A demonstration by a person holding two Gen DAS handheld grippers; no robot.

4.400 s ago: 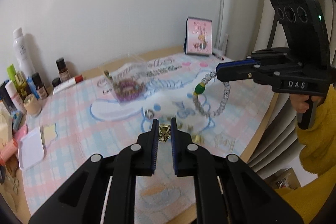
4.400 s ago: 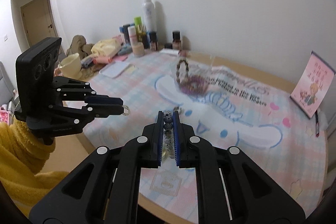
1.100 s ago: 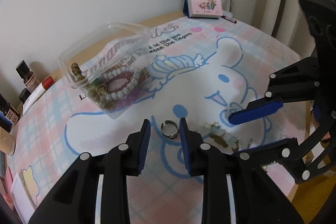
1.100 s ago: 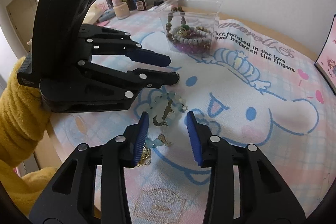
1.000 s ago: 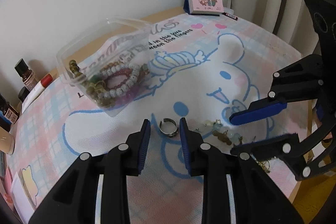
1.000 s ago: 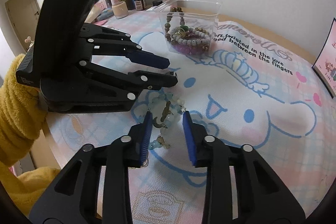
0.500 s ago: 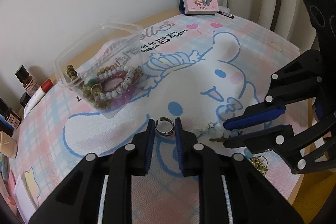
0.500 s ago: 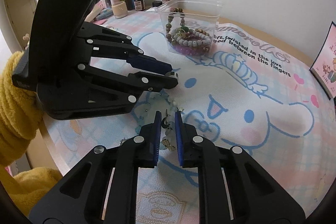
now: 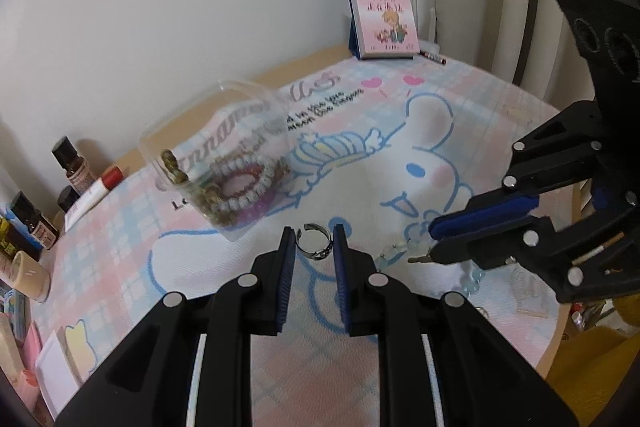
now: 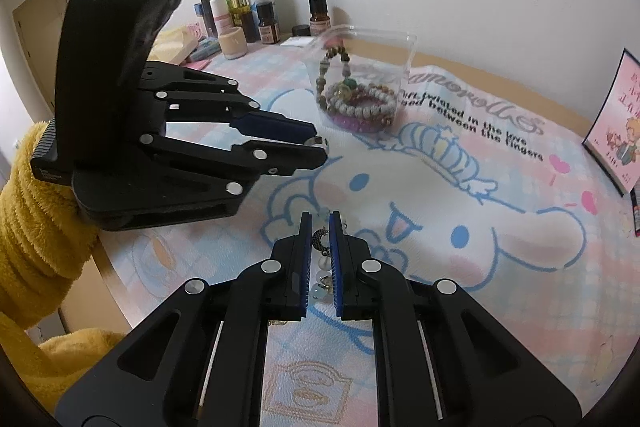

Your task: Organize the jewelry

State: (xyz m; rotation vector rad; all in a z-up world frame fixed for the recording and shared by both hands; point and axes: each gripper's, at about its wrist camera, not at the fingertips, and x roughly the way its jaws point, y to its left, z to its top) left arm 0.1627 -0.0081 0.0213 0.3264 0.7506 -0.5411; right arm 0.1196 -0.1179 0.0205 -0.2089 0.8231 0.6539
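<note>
A silver open ring (image 9: 315, 242) sits between the fingertips of my left gripper (image 9: 314, 241), whose jaws are closed against it, just above the cartoon mat (image 9: 420, 131). My right gripper (image 10: 321, 233) is shut on a pale bead bracelet with charms (image 10: 321, 269); the same bracelet shows in the left wrist view (image 9: 404, 247). A clear plastic box (image 10: 362, 83) holding several bead bracelets stands beyond both grippers; it also shows in the left wrist view (image 9: 224, 163).
Bottles and cosmetics (image 10: 248, 7) line the far left edge by the wall. A pink booklet (image 9: 384, 17) leans at the back right. More small gold jewelry (image 9: 528, 291) lies near the table's front edge. My left gripper (image 10: 318, 147) is just left of the right one.
Both grippers have closed: the left on the ring, the right on the bead bracelet. Both have lifted slightly off the mat.
</note>
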